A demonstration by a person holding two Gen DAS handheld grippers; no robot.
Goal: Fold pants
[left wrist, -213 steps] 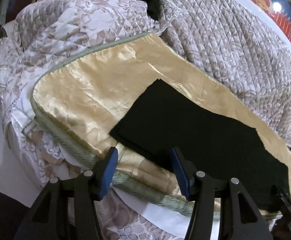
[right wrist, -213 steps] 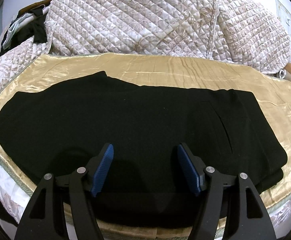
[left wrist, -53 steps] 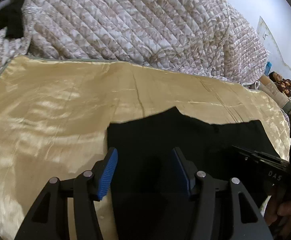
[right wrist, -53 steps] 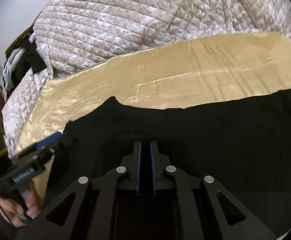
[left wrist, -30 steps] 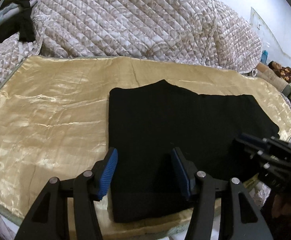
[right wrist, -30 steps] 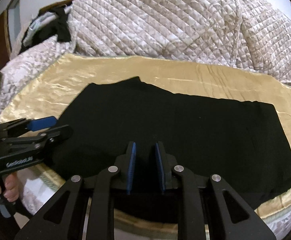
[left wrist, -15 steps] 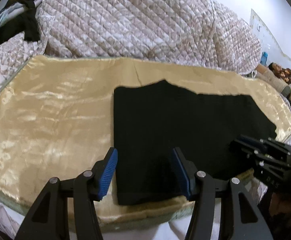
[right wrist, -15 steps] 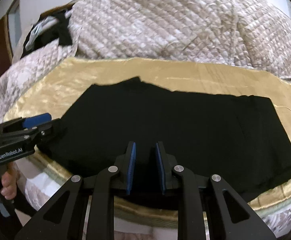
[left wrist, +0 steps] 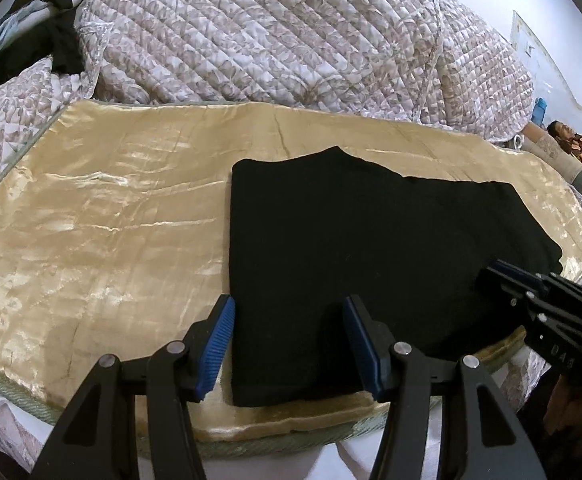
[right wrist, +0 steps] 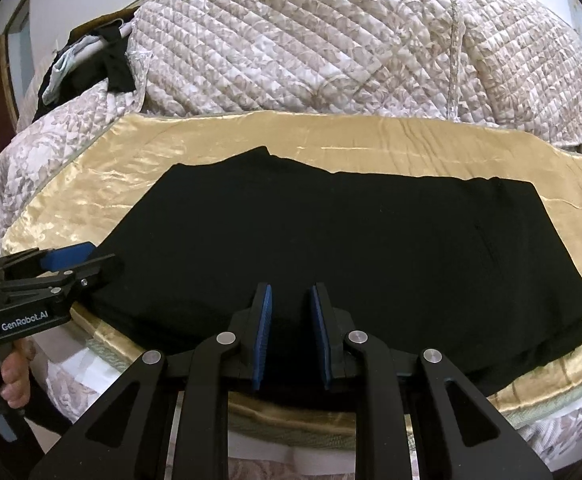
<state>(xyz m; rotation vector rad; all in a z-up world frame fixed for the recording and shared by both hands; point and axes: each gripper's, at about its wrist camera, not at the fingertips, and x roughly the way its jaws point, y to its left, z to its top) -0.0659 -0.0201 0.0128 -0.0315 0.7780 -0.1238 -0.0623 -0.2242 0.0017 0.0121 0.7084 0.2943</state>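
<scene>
Blue-padded fingers of the left gripper are held wide apart, empty, over the near left corner of the folded black pants. The right gripper is narrowly parted, gripping nothing, above their near edge. Beyond, gold satin cloth and a quilted cover are seen.

Folded layers inside the black pants cannot be told.

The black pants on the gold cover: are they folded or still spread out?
Folded. The black pants lie as a compact block on the gold cover, with stacked layers showing at their right end.
</scene>
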